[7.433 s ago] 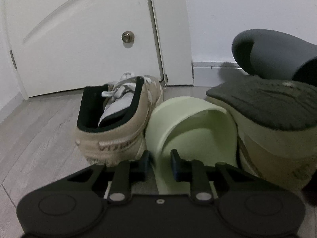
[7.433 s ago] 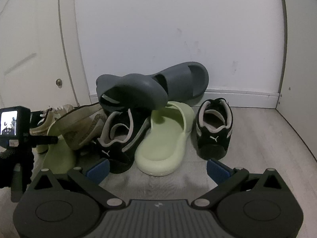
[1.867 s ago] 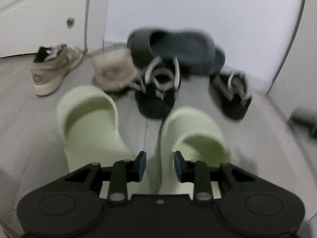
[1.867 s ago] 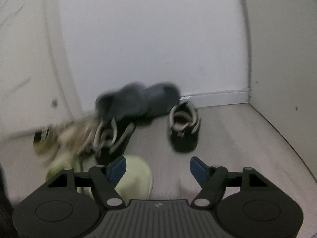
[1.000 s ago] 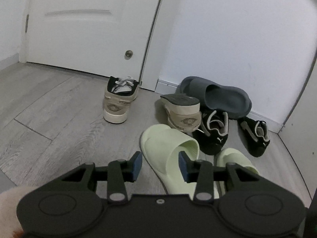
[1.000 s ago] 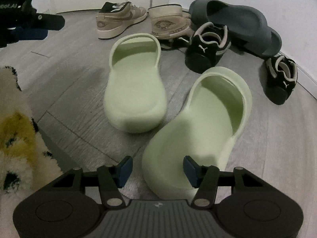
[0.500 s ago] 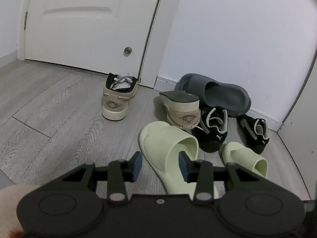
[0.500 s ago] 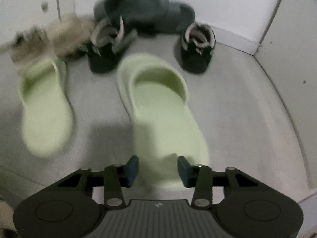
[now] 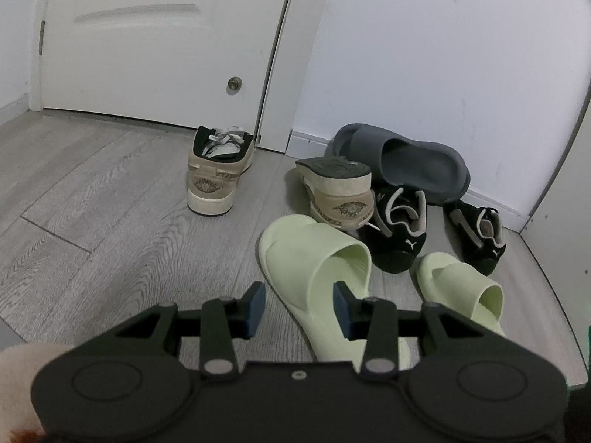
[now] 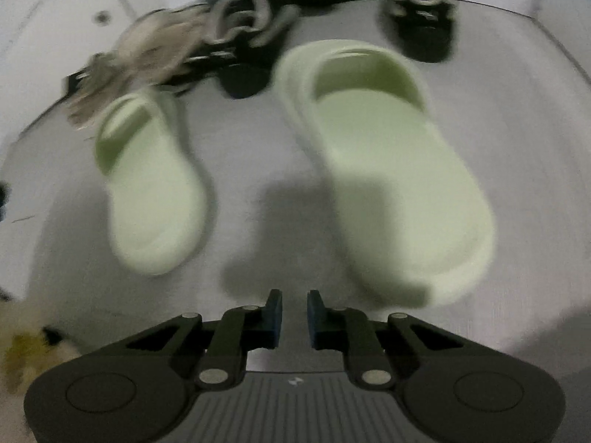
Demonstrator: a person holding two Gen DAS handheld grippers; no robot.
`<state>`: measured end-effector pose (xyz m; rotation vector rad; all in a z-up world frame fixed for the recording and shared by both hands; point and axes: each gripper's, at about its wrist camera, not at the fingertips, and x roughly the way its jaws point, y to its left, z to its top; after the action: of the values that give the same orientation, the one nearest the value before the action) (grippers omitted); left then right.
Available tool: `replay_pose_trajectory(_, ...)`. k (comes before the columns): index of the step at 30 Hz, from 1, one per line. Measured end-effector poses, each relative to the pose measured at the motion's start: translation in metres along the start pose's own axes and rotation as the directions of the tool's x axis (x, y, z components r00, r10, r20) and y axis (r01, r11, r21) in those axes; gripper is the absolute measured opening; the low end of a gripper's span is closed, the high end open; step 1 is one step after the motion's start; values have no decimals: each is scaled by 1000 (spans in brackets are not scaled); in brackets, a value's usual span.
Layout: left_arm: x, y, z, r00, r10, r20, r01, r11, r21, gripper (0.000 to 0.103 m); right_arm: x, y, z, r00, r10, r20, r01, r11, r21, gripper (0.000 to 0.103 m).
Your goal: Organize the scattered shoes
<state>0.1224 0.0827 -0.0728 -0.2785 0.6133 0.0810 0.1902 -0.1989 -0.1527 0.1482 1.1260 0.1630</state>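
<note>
Two pale green slides lie side by side on the grey floor, toes toward the wall. In the left wrist view the nearer slide (image 9: pixel 317 269) runs under the right finger of my left gripper (image 9: pixel 298 306), which is open and holds nothing. The other slide (image 9: pixel 461 288) lies to its right. The right wrist view is blurred: my right gripper (image 10: pixel 294 313) hovers above the floor between the left slide (image 10: pixel 151 192) and the right slide (image 10: pixel 388 177). Its jaws are nearly together and empty.
Behind the slides stand a beige sneaker (image 9: pixel 218 173), an overturned beige sneaker (image 9: pixel 340 192), two black sneakers (image 9: pixel 399 229) (image 9: pixel 480 232) and a grey slide (image 9: pixel 406 158) by the wall. A white door (image 9: pixel 147 44) is at the left. A fluffy rug (image 10: pixel 22 347) lies nearby.
My right gripper has closed its jaws and shifted left, off the right green slide's heel to the floor between the two slides. The left gripper has barely moved.
</note>
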Motion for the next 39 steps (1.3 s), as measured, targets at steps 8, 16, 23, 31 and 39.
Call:
replay_pose_trajectory(8,0,0,1,1000,-6,4,6,1000,-1,41,0,-28,10,990,-134,33,128,982,141,16)
replay_pose_trajectory(16,-1,-2,1,1000,0,4,0,1000,2,42,8,-68,44,969,-205,138,155,940,303,16)
replay_pose_trajectory(23,1,-1,1,1000,-3,-4,3,1000,-2,42,-7,-63,57,875,-301,380,181,930,319,27)
replay_pose_trajectory(31,13,-8,2,999,3,-49,-2,1000,31,43,20,24,72,803,-236,548,311,949,-47,75)
replay_pose_trajectory(39,14,2,1,998,-20,-58,19,1000,-21,44,68,43,81,770,-352,532,476,872,-111,80)
